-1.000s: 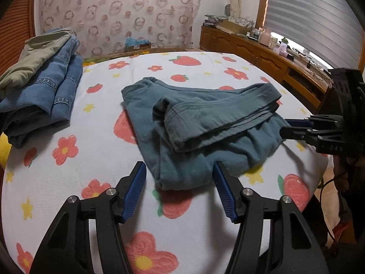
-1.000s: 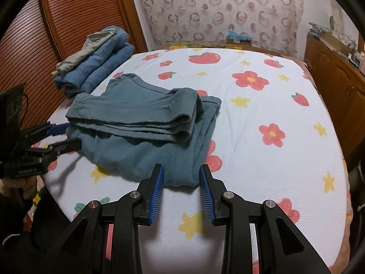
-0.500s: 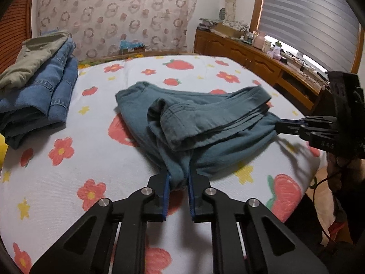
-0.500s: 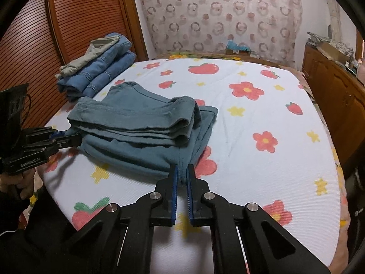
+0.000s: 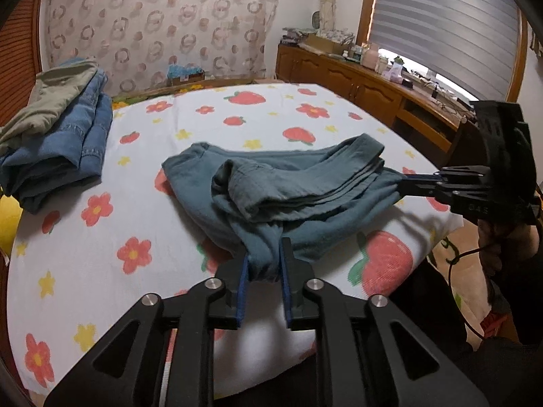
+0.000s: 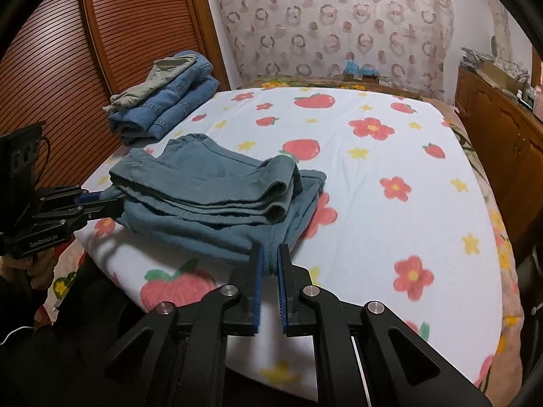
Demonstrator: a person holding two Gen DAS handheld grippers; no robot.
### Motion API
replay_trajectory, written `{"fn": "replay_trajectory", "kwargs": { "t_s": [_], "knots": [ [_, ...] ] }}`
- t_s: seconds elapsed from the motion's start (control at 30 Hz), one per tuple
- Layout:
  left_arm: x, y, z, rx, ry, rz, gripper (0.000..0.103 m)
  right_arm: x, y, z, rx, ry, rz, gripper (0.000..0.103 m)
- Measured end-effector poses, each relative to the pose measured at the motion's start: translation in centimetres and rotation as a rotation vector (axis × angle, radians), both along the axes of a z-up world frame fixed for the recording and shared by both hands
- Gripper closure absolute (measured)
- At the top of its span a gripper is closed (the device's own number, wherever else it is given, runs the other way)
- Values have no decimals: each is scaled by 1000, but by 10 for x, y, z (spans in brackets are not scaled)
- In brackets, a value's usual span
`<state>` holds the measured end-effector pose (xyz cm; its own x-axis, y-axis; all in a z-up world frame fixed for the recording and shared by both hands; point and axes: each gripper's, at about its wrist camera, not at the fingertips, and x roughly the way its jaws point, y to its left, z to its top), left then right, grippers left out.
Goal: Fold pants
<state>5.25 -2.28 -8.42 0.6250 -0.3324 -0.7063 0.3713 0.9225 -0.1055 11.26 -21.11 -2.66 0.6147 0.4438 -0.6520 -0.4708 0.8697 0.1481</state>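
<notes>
The teal pants [image 5: 292, 190] lie part-folded at the near edge of the bed [image 6: 390, 203]. My left gripper [image 5: 263, 264] and right gripper [image 6: 268, 264] each pinch a corner; I should lift both evenly, keeping layers aligned.

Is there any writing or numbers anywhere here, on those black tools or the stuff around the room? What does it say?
"GenRobot.AI", roughly; the small white print is hard to read: on the left tool's body.
"045", possibly; faint and unclear: on the right tool's body.
Boxes and bottles on the wooden sideboard: labels too small to read.
The teal pants show no label.
</notes>
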Motion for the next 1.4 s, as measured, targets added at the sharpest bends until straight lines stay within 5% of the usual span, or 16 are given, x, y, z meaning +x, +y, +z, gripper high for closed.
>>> {"fn": "replay_trajectory", "kwargs": {
  "t_s": [0.23, 0.43, 1.07, 1.4],
  "knots": [
    [-1, 6, -2, -22, 10, 6, 56, -1, 4, -1, -29, 3, -27, 91],
    [2, 4, -5, 21, 12, 16, 56, -4, 6, 3, -45, -20, -37, 68],
    [59, 11, 4, 88, -20, 88, 56, 2, 3, 12, -45, -31, -3, 66],
    [68, 26, 16, 20, -33, 143, 56, 26, 24, 0, -102, -10, 38, 66]
  ]
}}
